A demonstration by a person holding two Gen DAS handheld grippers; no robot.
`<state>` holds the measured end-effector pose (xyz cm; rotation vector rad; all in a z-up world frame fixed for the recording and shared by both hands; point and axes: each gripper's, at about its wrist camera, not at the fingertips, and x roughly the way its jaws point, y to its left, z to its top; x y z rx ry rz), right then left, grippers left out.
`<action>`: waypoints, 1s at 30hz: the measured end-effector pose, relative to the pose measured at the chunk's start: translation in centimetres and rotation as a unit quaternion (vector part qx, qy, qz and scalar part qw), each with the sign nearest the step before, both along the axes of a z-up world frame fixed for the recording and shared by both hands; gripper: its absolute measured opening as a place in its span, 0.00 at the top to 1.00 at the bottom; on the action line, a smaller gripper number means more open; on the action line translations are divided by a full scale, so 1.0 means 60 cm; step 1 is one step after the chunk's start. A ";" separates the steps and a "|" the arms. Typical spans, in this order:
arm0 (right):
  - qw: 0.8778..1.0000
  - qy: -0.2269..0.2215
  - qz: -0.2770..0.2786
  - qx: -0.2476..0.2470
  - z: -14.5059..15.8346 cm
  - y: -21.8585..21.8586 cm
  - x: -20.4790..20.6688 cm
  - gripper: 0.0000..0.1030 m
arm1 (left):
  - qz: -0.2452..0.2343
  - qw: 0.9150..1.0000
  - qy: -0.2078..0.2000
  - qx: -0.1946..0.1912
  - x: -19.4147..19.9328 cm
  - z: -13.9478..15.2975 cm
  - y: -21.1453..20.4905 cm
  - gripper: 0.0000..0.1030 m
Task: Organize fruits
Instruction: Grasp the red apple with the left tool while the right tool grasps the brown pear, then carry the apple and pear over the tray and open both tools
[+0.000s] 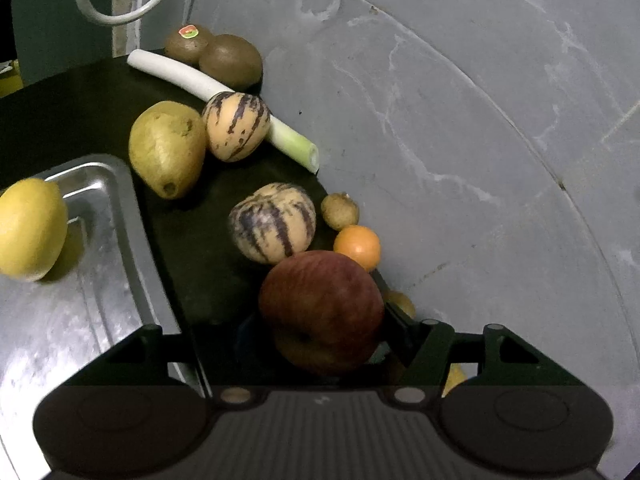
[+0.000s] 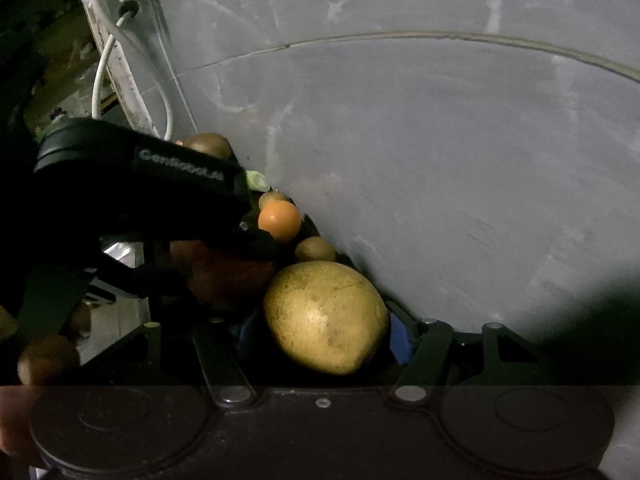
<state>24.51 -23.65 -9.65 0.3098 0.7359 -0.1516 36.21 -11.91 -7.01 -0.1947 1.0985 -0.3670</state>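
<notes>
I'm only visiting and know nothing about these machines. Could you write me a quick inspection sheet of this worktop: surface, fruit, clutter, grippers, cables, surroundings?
Surface: dark black mat against a grey marbled wall; shiny metal tray at left.
Job's things: yellow lemon-like fruit on the tray; on the mat two brown kiwis, two striped cream-and-purple melons, a small orange citrus, a small tan round fruit.
Clutter: a white-and-green leek among the fruit.
Grippers: left gripper around a red apple; right gripper around a yellow-green pear.
Cables: white cable looping down the wall.
Surroundings: dark, unclear.
</notes>
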 end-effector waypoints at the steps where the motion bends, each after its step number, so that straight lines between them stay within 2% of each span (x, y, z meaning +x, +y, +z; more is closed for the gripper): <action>1: 1.000 0.000 0.002 0.000 0.002 -0.001 -0.005 0.37 | 0.003 1.000 -0.001 -0.005 -0.004 0.001 0.003 0.34; 8: 0.999 -0.008 0.041 -0.010 0.023 0.013 -0.030 0.37 | 0.037 0.998 -0.008 -0.044 -0.034 0.029 0.042 0.34; 13: 0.997 -0.020 0.076 -0.013 0.041 0.033 -0.031 0.37 | 0.080 0.995 -0.014 -0.052 -0.049 0.053 0.090 0.34; 20: 0.990 -0.036 0.135 -0.007 0.062 0.080 -0.005 0.37 | 0.130 0.990 -0.037 -0.029 -0.063 0.078 0.165 0.34; 30: 0.976 -0.049 0.212 -0.010 0.070 0.155 0.038 0.37 | 0.210 0.977 -0.039 -0.024 -0.084 0.076 0.264 0.34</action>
